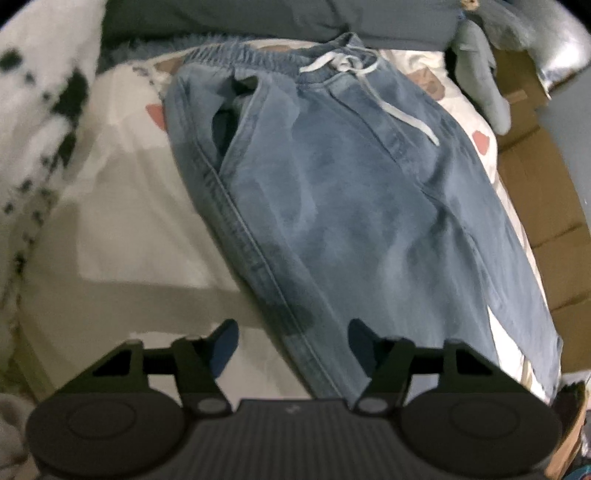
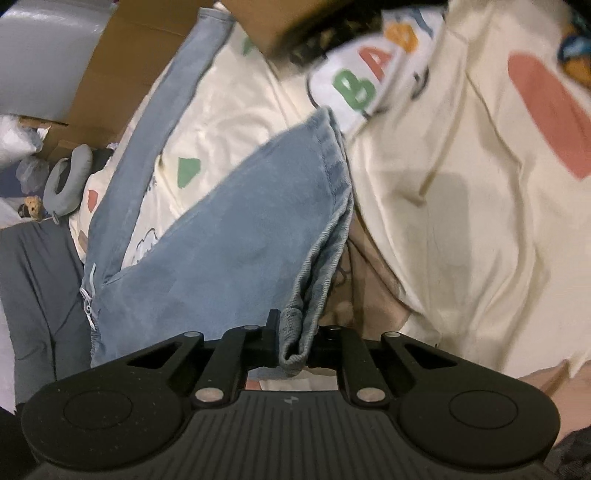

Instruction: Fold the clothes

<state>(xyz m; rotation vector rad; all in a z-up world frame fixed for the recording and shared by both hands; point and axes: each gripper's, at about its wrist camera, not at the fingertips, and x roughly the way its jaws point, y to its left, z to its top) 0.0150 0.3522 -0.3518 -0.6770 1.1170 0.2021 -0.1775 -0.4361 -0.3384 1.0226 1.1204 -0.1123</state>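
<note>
Light blue jeans (image 1: 332, 206) with an elastic waistband and a white drawstring (image 1: 373, 92) lie flat on a cream patterned bedsheet (image 1: 122, 206), waist at the far end. My left gripper (image 1: 293, 338) is open and empty, hovering over the jeans' left seam near the legs. In the right wrist view the jeans (image 2: 229, 251) show one leg end lifted. My right gripper (image 2: 295, 341) is shut on the hem of that leg, with folded denim pinched between the jaws.
A grey pillow (image 1: 295, 22) lies past the waistband. A grey neck pillow (image 1: 484, 88) and cardboard boxes (image 1: 546, 206) sit at the bed's right edge. A white spotted blanket (image 1: 33, 110) lies on the left. The sheet (image 2: 461, 177) has coloured letters and shapes.
</note>
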